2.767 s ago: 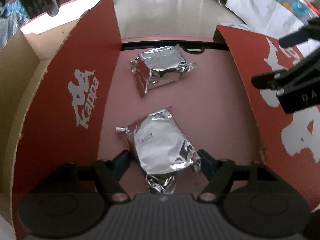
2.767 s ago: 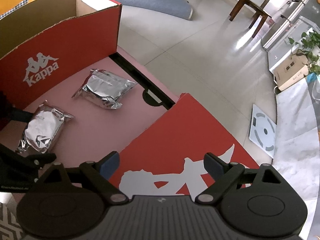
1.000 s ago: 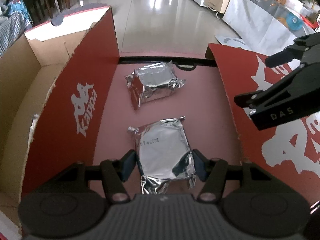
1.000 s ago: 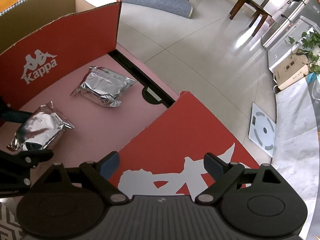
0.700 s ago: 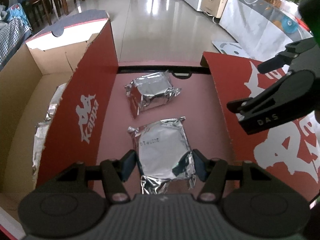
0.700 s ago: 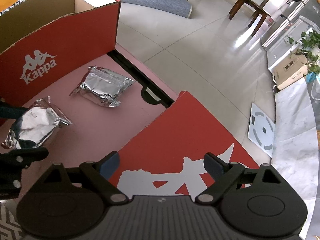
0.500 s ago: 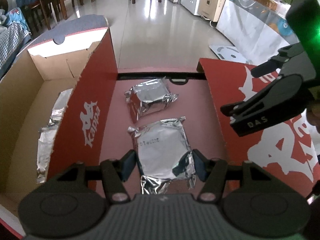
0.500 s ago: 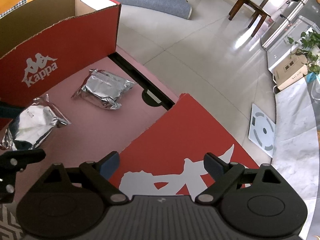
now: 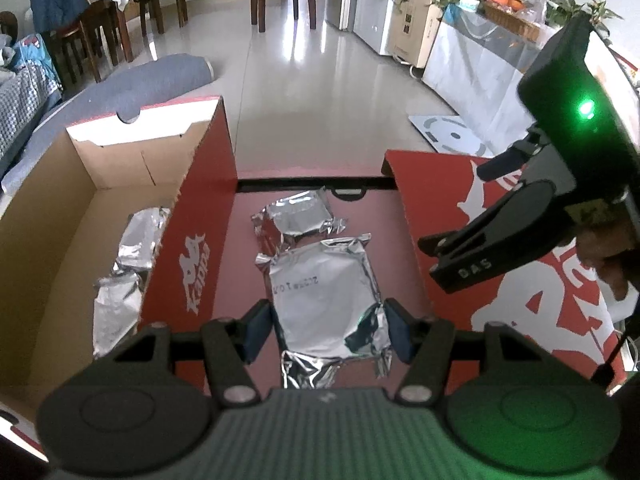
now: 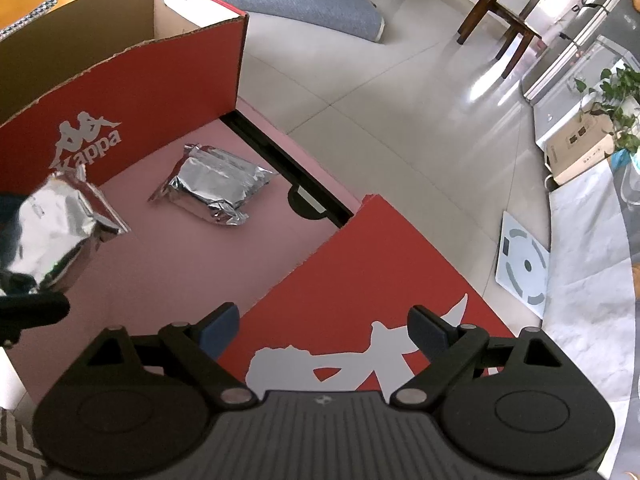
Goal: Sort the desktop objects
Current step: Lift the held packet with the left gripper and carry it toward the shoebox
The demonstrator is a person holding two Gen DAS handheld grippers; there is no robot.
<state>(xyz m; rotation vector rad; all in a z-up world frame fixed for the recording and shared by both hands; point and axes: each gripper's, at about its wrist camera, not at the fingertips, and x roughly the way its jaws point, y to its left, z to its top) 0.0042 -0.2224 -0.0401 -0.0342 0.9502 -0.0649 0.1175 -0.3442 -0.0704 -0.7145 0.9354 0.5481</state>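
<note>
A foil pouch (image 9: 326,292) sits clamped in the left gripper (image 9: 326,330), raised over the pink surface (image 10: 192,264) near a second foil pouch (image 10: 214,188), so carrying it left into the cardboard box (image 9: 60,216) looks next, while the right gripper (image 10: 322,330) hangs open and empty.

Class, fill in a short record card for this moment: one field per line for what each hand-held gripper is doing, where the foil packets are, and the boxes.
Left hand-held gripper: shut on a foil packet
Right hand-held gripper: open, holding nothing, above the red lid
Second foil packet: lying on the pink surface
Open cardboard box: holds more foil packets
</note>
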